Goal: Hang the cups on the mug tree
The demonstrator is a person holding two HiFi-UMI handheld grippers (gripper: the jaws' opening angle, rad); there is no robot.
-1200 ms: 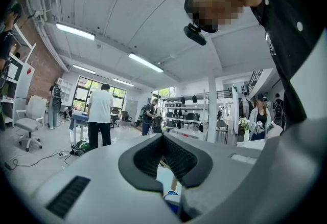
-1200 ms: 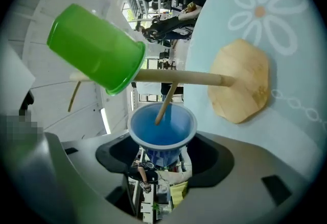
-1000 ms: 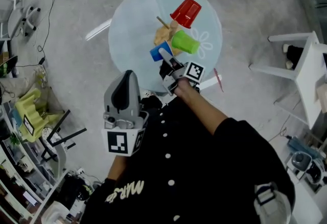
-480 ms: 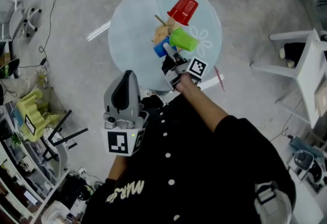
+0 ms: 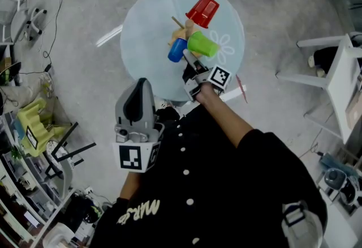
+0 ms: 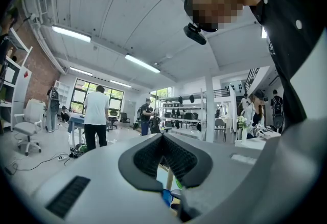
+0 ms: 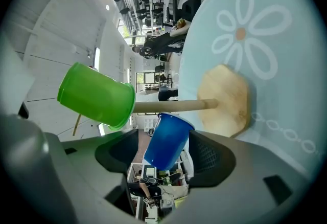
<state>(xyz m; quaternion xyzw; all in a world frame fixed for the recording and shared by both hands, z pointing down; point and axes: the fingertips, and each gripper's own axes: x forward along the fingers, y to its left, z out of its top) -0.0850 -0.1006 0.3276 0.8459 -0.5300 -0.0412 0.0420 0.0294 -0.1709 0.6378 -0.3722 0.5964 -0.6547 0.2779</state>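
The fingers of the right gripper are spread, with the blue cup standing between them. A gap shows on one side of the cup, and the pads do not appear to press on it. I judge the cup to be let go rather than carried. Its rim sits right against the wooden post of the mug tree, and the peg that would carry it is hidden inside the cup, so I can't confirm how well it is seated. Just beside it on the same post hangs the green cup, mouth toward the post. In the head view the red cup sits on the far side of the tree, tilted on its own peg.

The tree's flat wooden base rests near the middle of the round, pale tabletop. I see no other cup lying loose on it.

The left gripper is held back near the person's body, well apart from the tree. Its fingers are pressed together at the tips with nothing in them (it seems to have no part in this step).

By my reading the task is all but finished, with three cups on the tree and none waiting. What looks left is to draw the right gripper back without nudging the blue cup off.
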